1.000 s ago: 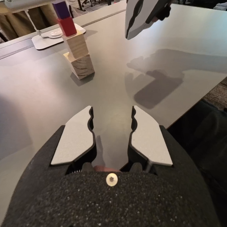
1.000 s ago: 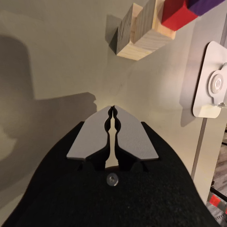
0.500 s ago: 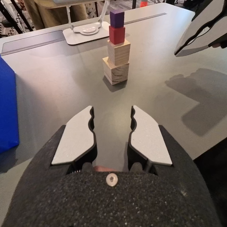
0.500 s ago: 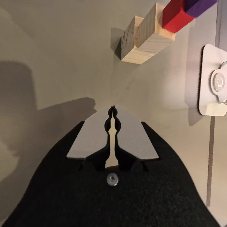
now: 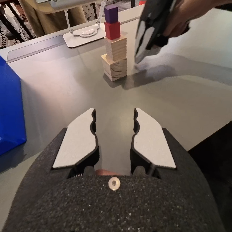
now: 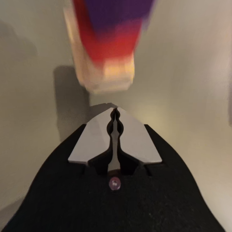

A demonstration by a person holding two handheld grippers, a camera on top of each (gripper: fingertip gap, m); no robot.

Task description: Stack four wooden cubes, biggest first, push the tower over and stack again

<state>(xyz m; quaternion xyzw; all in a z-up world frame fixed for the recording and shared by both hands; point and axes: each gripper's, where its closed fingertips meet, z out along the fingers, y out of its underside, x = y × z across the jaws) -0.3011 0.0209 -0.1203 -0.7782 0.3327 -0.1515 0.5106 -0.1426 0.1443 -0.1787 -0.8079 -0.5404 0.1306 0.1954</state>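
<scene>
A four-cube tower stands upright on the grey table [image 5: 62, 95]: a large pale wooden cube [image 5: 114, 69] at the bottom, a smaller pale cube [image 5: 116, 49], a red cube [image 5: 112, 30], and a purple cube [image 5: 111, 15] on top. My left gripper [image 5: 114, 113] is open and empty, well in front of the tower. My right gripper [image 6: 115, 109] is shut and empty; in the left wrist view it [image 5: 137, 60] hangs tips down just right of the tower, apart from it. In the right wrist view the tower [image 6: 106, 50] is a close blur ahead.
A blue box [image 5: 8, 106] stands at the left. A white stand base [image 5: 85, 37] sits behind the tower near the table's back edge. The table's front right edge [image 5: 207, 135] runs diagonally, with dark floor beyond. A hand [image 5: 182, 16] holds the right gripper. Spacing between my two grippers at the tips: around 20 cm. The right tips stand about 8 cm off the large pale wooden cube [image 5: 114, 69].
My right gripper has swung down and in, from high on the right to close beside the tower. The left wrist view has closed in on the tower a little. The tower still stands.
</scene>
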